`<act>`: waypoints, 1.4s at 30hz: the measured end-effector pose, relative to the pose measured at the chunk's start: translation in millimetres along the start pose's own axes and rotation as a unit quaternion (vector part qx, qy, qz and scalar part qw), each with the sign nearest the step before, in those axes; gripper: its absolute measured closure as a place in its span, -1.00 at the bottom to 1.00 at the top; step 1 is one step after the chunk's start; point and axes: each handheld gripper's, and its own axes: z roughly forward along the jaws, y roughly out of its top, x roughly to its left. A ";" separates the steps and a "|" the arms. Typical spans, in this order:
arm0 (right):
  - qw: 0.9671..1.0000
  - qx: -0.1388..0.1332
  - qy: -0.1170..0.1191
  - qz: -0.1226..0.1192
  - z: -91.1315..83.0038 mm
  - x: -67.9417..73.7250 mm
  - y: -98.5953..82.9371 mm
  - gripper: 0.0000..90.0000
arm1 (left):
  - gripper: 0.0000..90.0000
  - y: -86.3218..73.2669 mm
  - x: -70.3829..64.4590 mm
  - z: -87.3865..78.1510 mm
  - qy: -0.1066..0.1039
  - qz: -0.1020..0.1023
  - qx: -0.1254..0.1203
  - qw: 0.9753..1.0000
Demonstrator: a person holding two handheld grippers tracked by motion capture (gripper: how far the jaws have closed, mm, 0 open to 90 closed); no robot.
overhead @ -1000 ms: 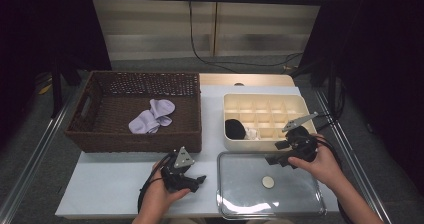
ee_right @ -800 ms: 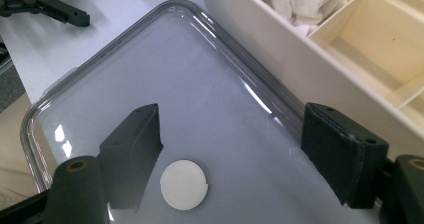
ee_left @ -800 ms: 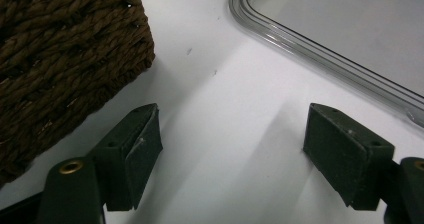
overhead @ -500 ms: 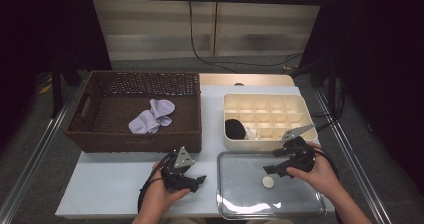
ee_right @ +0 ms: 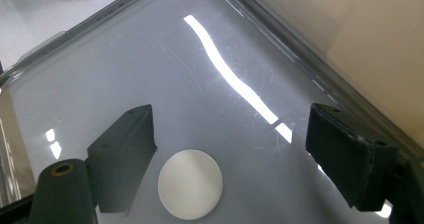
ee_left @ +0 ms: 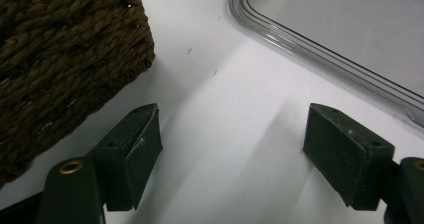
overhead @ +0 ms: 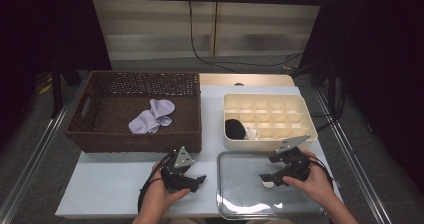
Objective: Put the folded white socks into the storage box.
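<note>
Wicker basket (overhead: pixel 135 111) sat far L on table (overhead: pixel 110 189); lilac socks (overhead: pixel 151 115) lay inside, well apart from both tools. In L gripper view a basket corner (ee_left: pixel 65 54) showed just beyond the L-hand jaw, not touching it.

L gripper (overhead: pixel 197 180) was held low over bare tabletop (ee_left: pixel 230 134), in front of basket. Jaws released, spread wide, nothing betw. them. Clear lid rim (ee_left: pixel 320 49) ran ahead of and outside the R-hand jaw, apart from it.

Clear lid (overhead: pixel 240 196) lay flat on table, R of L gripper, in front of cream divided box (overhead: pixel 267 119). Box had a black item (overhead: pixel 234 129) in a near-L cell; a small whitish item (overhead: pixel 251 133) lay beside it, type unclear.

R gripper (overhead: pixel 267 180) hovered over lid, tips pointing L. Jaws released, wide apart, gripping nothing. White round disc (ee_right: pixel 190 184) sat on lid surface (ee_right: pixel 150 74) betw. the jaws, close by the L-hand jaw, well apart from the R-hand one. Contact w/ near jaw: cannot tell. Box wall (ee_right: pixel 350 34) stood beyond the R-hand jaw.
</note>
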 end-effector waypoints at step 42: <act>0.995 -0.075 -0.043 -0.058 14.9 11.9 -24.4 -0.69 | -0.49 0.0 0.3 -0.5 0.001 0.003 -0.002 1.000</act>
